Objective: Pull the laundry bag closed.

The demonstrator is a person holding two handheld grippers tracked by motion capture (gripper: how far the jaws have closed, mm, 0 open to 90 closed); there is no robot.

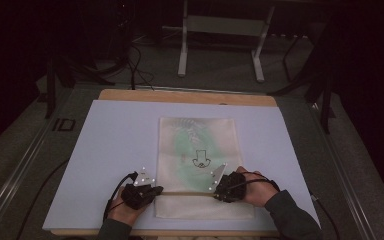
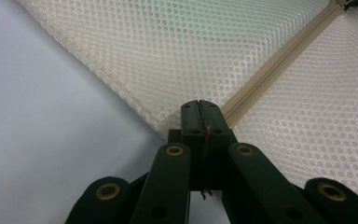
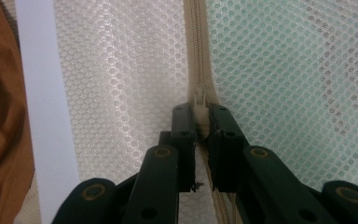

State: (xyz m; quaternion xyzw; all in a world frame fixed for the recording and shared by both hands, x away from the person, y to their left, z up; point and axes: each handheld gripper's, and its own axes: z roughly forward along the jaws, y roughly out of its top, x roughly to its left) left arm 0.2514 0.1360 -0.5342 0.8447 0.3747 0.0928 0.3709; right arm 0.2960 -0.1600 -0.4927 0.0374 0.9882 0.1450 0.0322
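Zipper (image 1: 187,192) runs crosswise on lengthwise mesh bag (image 1: 198,145).

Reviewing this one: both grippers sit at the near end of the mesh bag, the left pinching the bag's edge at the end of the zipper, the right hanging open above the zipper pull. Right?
Not quite. The right gripper is not open: the right gripper view shows it shut on the zipper pull. The rest holds: the left gripper pinches the edge of the mesh bag at the zipper end.
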